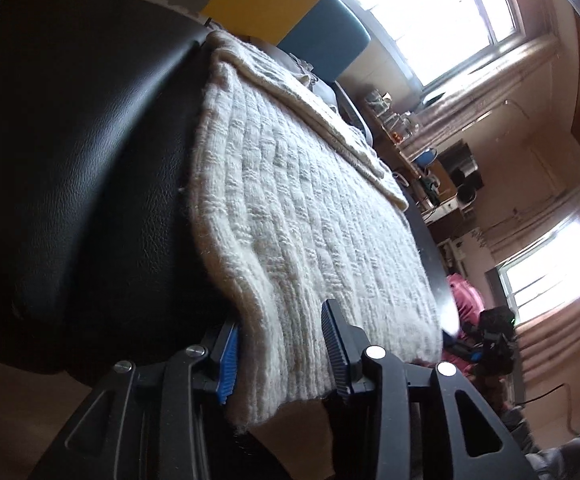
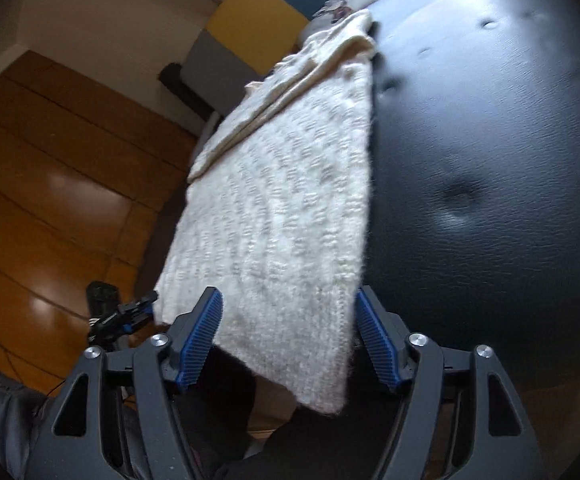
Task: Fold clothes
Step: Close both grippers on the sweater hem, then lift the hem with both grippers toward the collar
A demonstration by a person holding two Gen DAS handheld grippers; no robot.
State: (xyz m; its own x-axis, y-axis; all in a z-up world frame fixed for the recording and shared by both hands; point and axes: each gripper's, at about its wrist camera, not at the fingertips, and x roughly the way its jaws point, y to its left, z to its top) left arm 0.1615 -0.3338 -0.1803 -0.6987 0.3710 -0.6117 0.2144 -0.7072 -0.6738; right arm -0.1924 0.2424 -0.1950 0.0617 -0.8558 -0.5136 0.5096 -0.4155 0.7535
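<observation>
Straddling the near hem of the cream knit sweater (image 1: 290,208) with both claws, neither one pinching yet.

- Sweater lies along one edge of the round black padded ottoman (image 1: 90,140), near hem drooping over the rim toward the person. A sleeve or side panel is already turned in on top at the far end, so it looks part-folded lengthwise.
- Left claw (image 1: 280,354): jaws part spread, the hem corner hanging between the blue pads. One pad sits at or just beside the knit, the other stands off it. No squeeze visible.
- Right claw (image 2: 290,338): jaws spread wide, bracketing the other hem corner. Both pads just outside the fabric edges, no contact I can confirm.
- Left claw also shows in the right wrist view, at the sweater's lower left corner.
- Why this placement: one claw per hem corner keeps the edge taut and square, so the bottom can be carried up over the body without skewing. My read, next step is closing both and lifting together.
- Risk: thick loose knit, a shallow bite could slip or snag a loop.
</observation>
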